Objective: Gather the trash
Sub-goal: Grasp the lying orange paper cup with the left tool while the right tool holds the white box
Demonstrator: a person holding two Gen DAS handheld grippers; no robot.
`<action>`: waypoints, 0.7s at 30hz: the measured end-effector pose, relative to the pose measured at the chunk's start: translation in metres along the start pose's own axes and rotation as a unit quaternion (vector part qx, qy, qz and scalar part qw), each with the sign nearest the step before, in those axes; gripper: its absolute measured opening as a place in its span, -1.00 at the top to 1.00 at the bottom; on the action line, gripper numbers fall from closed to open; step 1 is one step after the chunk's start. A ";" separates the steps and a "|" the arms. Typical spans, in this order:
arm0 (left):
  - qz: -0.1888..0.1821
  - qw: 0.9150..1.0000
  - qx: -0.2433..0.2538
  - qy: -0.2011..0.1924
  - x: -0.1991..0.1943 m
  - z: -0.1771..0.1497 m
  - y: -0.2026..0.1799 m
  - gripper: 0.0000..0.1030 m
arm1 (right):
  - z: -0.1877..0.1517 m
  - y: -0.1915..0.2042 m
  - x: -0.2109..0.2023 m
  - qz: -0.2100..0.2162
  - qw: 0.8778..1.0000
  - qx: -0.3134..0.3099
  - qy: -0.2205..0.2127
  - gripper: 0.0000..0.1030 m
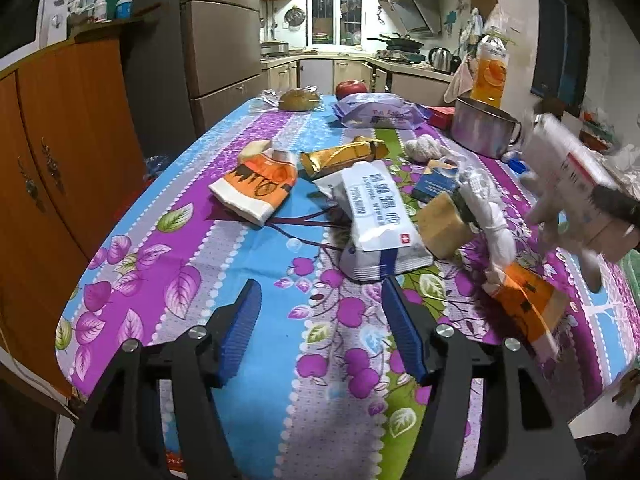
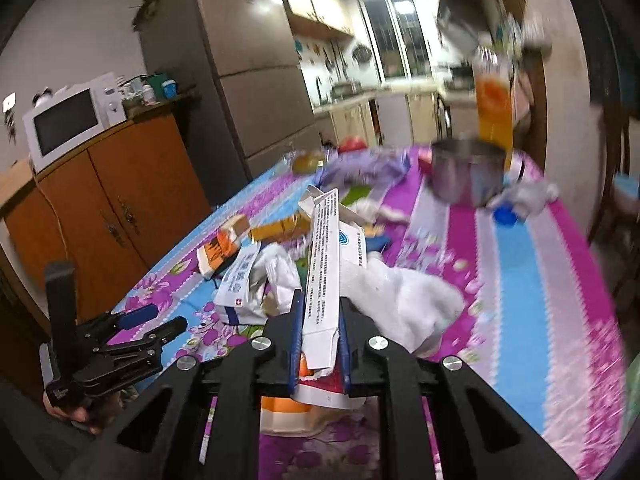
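A flattened white cardboard carton (image 2: 322,276), printed with small text, stands clamped between the ribbed blue pads of the right gripper (image 2: 320,316), above the glossy flowered tablecloth (image 1: 224,264). The left gripper (image 1: 320,320) hangs half open and empty before a crinkled wet-wipes pack (image 1: 380,216).

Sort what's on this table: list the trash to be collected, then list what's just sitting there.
Trash for the job:
- white carton, clamped in the right gripper
- alcohol wipes pack
- gold wrapper
- orange-and-white wrapper
- crumpled white tissue

Probably just lying about:
- steel pot
- orange juice bottle
- red apple
- bagged bread roll
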State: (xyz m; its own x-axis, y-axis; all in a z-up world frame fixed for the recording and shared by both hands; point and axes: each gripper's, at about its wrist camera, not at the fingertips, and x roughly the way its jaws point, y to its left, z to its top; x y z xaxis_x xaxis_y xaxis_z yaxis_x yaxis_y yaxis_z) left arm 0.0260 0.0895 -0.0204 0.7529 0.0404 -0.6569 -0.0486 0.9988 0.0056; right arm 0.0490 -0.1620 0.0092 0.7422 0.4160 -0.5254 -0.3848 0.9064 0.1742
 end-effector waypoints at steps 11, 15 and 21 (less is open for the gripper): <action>-0.070 0.997 0.036 0.009 0.006 0.010 -0.035 -0.23 | 0.008 -0.063 -0.052 0.151 0.975 0.155 -0.056 0.69; -0.096 0.994 0.043 0.025 0.012 0.007 -0.049 -0.25 | -0.004 -0.101 -0.042 0.199 0.949 0.237 -0.054 0.68; -0.093 0.993 0.063 0.031 0.013 0.001 -0.062 -0.30 | -0.024 -0.138 -0.028 0.014 0.974 0.221 -0.043 0.36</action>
State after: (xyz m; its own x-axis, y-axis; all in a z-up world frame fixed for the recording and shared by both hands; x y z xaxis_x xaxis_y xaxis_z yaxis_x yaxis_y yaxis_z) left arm 0.0398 0.0281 -0.0287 0.6996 -0.1421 -0.7002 0.1725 0.9846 -0.0274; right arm 0.0678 -0.3002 -0.0196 0.7858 0.4285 -0.4461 -0.1457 0.8291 0.5397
